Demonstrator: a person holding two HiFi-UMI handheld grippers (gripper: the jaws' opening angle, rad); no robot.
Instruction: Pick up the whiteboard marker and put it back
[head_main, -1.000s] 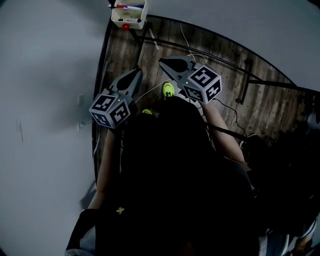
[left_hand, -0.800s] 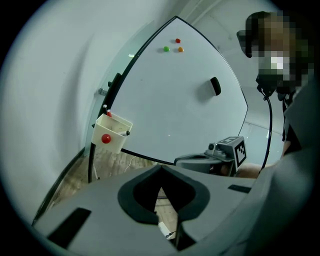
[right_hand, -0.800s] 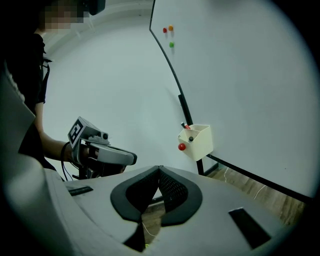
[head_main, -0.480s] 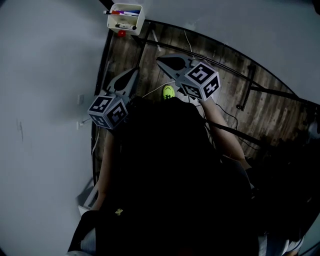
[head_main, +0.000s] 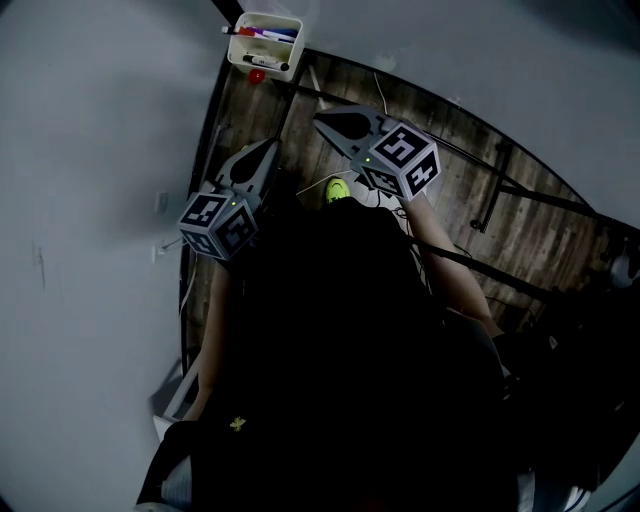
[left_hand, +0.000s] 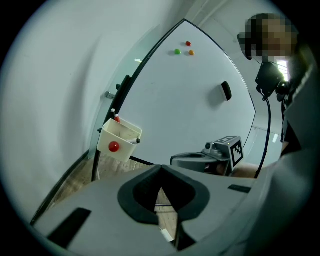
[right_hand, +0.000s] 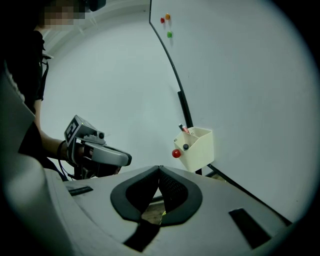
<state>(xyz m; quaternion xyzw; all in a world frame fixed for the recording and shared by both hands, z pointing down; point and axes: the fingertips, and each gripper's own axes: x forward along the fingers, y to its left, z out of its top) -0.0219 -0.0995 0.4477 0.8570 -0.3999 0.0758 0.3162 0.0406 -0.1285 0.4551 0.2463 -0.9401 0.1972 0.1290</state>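
Observation:
A white marker holder (head_main: 283, 30) hangs at the foot of the whiteboard (left_hand: 190, 115), with a red magnet (head_main: 257, 76) on its front. Whiteboard markers (head_main: 268, 34) lie inside it, and a red-capped one (left_hand: 116, 118) sticks up. My left gripper (head_main: 268, 144) and right gripper (head_main: 320, 120) are both held out toward the holder, short of it, over the wooden floor. In the left gripper view my jaws (left_hand: 161, 168) are shut and empty. In the right gripper view my jaws (right_hand: 159, 169) are also shut and empty, with the holder (right_hand: 196, 147) ahead and to the right.
A black eraser (left_hand: 226, 91) and three small coloured magnets (left_hand: 183, 49) stick to the whiteboard. The board's black stand legs (head_main: 500, 160) and loose cables (head_main: 380, 100) cross the wooden floor (head_main: 450, 190). A yellow-green shoe (head_main: 337, 188) shows below the right gripper.
Both grippers have moved forward toward the whiteboard, and the holder now sits a little lower and closer in the head view. Both stay shut and empty.

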